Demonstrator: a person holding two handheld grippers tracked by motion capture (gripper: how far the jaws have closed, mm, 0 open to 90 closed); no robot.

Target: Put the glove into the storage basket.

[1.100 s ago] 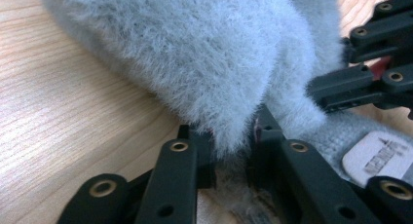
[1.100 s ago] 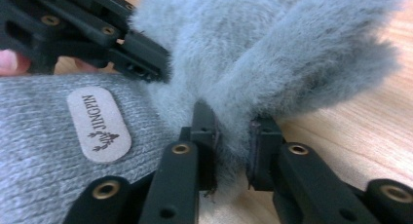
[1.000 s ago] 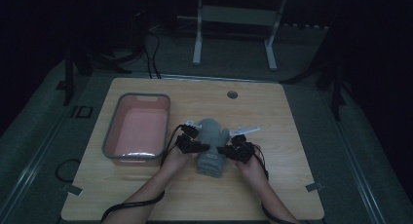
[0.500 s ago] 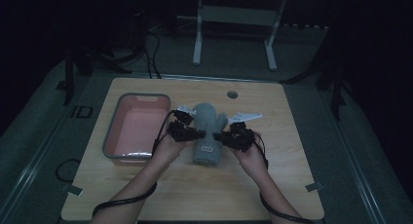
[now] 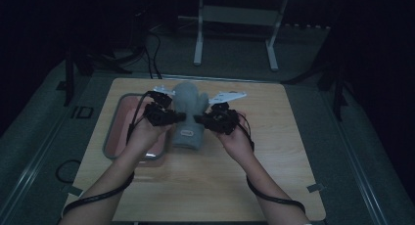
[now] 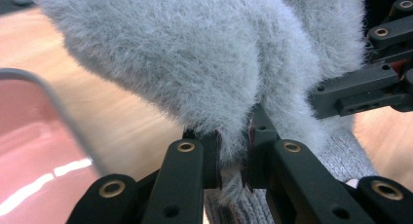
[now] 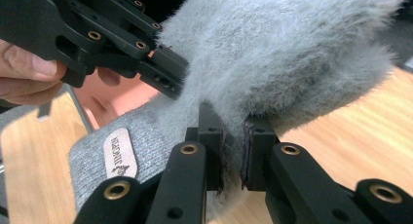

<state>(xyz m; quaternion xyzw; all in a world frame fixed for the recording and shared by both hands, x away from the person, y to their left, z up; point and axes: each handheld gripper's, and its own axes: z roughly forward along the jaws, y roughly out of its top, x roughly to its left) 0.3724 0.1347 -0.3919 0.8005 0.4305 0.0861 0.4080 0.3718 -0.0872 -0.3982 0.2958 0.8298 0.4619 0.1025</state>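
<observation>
Both grippers, left (image 5: pixel 180 117) and right (image 5: pixel 199 119), pinch the mitten's (image 5: pixel 188 118) fur; advise equal height, firm grip over tray (image 5: pixel 111 137)

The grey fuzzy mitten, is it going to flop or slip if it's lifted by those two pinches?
The mitten probably flops: it is soft knit and fur. Slipping seems unlikely, since the left gripper and right gripper each pinch a fold of fur. Likely light; two small pinches carry it.
</observation>
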